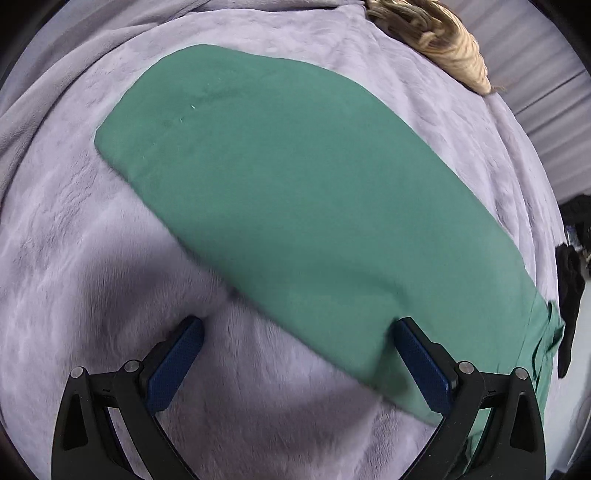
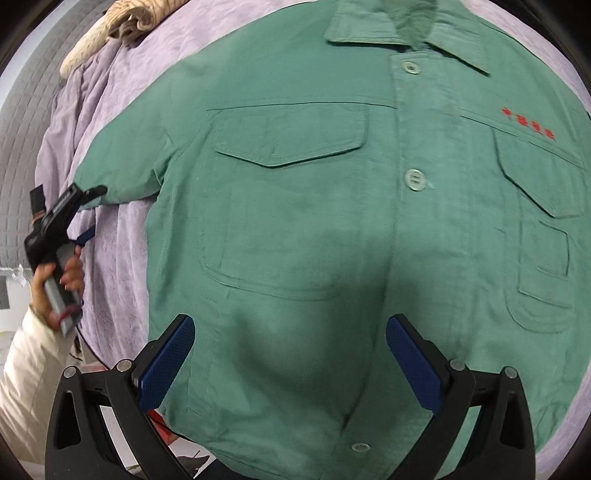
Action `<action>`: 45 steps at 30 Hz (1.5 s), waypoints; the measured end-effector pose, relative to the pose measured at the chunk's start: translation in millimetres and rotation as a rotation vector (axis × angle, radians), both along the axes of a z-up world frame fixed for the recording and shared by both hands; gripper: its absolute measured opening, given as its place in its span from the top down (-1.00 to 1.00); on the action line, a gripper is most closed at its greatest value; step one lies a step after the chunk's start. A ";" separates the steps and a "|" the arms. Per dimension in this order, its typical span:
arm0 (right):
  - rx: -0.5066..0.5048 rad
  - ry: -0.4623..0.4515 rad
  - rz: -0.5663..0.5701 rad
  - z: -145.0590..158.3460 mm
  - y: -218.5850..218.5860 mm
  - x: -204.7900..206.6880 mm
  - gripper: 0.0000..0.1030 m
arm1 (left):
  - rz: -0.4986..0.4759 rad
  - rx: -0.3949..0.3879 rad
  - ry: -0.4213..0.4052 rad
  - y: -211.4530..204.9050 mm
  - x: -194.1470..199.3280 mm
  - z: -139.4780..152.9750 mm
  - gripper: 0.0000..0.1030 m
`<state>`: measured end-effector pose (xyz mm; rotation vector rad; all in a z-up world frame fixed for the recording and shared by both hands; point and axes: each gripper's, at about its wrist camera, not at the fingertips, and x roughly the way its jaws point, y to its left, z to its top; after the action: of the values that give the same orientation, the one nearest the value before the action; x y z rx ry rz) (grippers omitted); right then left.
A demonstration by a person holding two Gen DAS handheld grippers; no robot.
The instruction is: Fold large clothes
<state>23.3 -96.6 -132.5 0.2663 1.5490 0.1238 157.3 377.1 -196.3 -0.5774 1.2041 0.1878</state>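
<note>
A green work shirt [image 2: 314,229] lies face up on a lilac blanket, with chest pockets, buttons, a collar at the top and red lettering at the right. Its long sleeve [image 1: 295,184] stretches flat across the left wrist view. My left gripper [image 1: 295,328] is open just above the sleeve's near edge, its right finger over the cloth and its left finger over the blanket. It also shows in the right wrist view [image 2: 86,212] at the sleeve's end. My right gripper [image 2: 290,325] is open and empty above the shirt's lower front.
The lilac blanket [image 1: 74,258] covers the whole surface. A beige knitted garment [image 1: 436,37] lies bunched at the far edge, also seen in the right wrist view [image 2: 125,26]. A dark object [image 1: 570,295] sits at the right edge. A grey wall [image 2: 22,147] stands at the left.
</note>
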 end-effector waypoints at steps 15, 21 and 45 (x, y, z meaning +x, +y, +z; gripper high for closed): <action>0.049 -0.039 -0.009 0.3 5.2 -2.4 -1.00 | -0.113 -0.033 -0.288 -23.6 33.8 84.4 0.86; 0.072 -0.120 -0.085 20.2 -35.4 -12.4 -1.00 | -0.452 -0.108 -0.462 -170.6 35.3 164.8 0.86; -0.087 -0.197 -0.405 31.0 -214.6 -65.0 -1.00 | -1.032 0.398 -0.297 -419.1 -88.4 78.2 -1.00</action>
<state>-41.7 -311.2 -101.6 0.4778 1.2753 -0.2290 69.0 -42.0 -118.2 0.3874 1.0040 -0.5112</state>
